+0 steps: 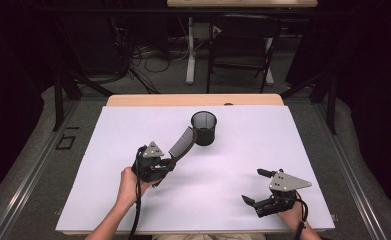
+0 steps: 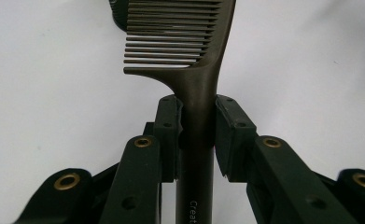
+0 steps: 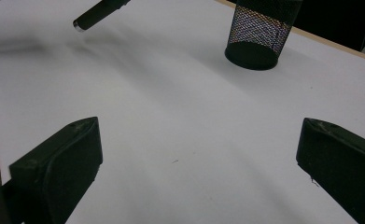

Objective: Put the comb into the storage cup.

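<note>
The dark comb (image 1: 183, 142) is off the table, held by its handle in the left gripper (image 1: 169, 162), its toothed head angled up and away toward the black mesh cup (image 1: 204, 128), which stands upright on the white table cover (image 1: 133, 125) near the far middle. In the high view the comb's head lies just beside the cup's near-left wall, seemingly not over the rim. In the left gripper view the pads (image 2: 168, 121) press on both sides of the handle just below the teeth, so the jaws are clamped firmly on the comb (image 2: 185, 46).

The step in hand looks like carrying the comb to the cup to drop it in. The next move likely calls for lifting the comb above the rim, tipping it more upright, and lowering one end inside before letting go; a low approach could knock the light cup over.

The right gripper (image 1: 257, 187) rests low over the near-right of the table, well apart from both things, its jaws spread wide with nothing between them; its fingers (image 3: 59, 163) frame bare cover.
</note>
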Demonstrator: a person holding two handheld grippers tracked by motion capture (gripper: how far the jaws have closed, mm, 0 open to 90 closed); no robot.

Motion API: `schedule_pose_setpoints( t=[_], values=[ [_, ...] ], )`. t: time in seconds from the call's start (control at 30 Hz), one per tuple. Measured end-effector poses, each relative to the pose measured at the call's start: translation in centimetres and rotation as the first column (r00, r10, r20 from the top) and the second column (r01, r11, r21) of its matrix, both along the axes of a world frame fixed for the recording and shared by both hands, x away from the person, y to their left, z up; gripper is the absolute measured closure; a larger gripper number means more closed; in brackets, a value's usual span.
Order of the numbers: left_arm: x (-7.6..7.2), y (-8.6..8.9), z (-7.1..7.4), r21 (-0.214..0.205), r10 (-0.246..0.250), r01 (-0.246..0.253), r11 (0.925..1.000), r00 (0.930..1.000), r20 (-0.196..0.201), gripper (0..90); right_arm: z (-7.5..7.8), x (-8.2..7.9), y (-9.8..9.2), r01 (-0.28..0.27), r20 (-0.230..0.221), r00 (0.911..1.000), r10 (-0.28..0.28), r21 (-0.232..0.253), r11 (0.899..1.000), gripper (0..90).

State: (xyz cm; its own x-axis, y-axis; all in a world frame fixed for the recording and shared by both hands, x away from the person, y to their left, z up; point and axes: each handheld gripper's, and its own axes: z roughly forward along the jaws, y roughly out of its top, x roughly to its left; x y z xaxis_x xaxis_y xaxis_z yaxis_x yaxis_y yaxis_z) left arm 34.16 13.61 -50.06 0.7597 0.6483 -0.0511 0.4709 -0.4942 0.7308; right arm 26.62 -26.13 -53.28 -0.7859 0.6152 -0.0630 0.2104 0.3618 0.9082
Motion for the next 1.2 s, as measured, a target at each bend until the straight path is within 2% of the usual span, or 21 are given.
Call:
schedule_pose_setpoints(
  t=[0.5, 0.73, 1.0, 1.2],
  values=[
    [0.4, 0.4, -0.3, -0.023, 0.039, -0.039, 0.999, 0.9985, 0.037, 72.3, -0.1, 0.1, 0.1, 0.0, -0.011, 0.9999, 0.0, 0.001, 1.0, 0.1],
    [0.7, 0.8, -0.2, -0.048, 0.068, -0.064, 0.9968, 0.9945, 0.08, 72.4, -0.1, 0.2, 0.1, 0.002, -0.013, 0.9999, -0.002, -0.004, 1.0, 0.1],
    [1.0, 0.5, -0.2, -0.057, 0.079, -0.073, 0.9957, 0.9918, 0.101, 72.3, -0.1, 0.2, 0.1, 0.002, -0.014, 0.9999, -0.002, -0.002, 1.0, 0.2],
    [1.3, 0.4, 0.2, -0.081, 0.095, -0.085, 0.993, 0.9874, 0.127, 72.3, -0.1, 0.1, 0.0, 0.007, -0.015, 0.9999, -0.007, 0.0, 1.0, 0.1]
  ],
)
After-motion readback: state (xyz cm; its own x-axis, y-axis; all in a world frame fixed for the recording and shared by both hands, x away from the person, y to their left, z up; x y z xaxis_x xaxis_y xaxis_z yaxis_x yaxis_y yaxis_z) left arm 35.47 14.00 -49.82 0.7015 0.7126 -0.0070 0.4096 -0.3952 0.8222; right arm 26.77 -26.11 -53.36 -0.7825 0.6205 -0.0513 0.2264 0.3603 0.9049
